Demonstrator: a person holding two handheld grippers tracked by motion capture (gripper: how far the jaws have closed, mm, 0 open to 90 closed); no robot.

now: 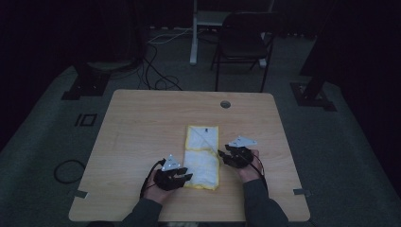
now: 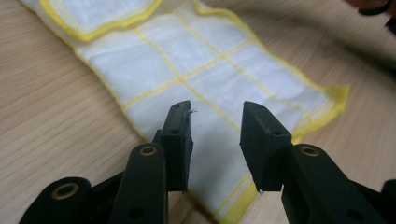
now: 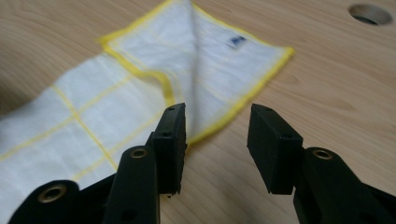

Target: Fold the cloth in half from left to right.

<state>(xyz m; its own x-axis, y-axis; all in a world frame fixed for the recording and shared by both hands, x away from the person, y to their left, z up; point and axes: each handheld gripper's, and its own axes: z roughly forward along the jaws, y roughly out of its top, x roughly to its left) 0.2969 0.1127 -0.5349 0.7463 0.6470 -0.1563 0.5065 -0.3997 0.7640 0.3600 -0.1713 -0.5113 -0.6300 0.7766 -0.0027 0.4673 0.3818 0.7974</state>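
Behind the table (image 1: 142,118), a chair (image 1: 241,42), floor cables (image 1: 156,71)

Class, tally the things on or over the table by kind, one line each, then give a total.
Cloths: 1, the white and yellow cloth
Grippers: 2, the left gripper and the right gripper
Total: 3

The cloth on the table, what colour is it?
White cloth with yellow grid lines and yellow edges; clearest in the left gripper view.

folded yellow-edged cloth (image 1: 203,156) flat mid-table
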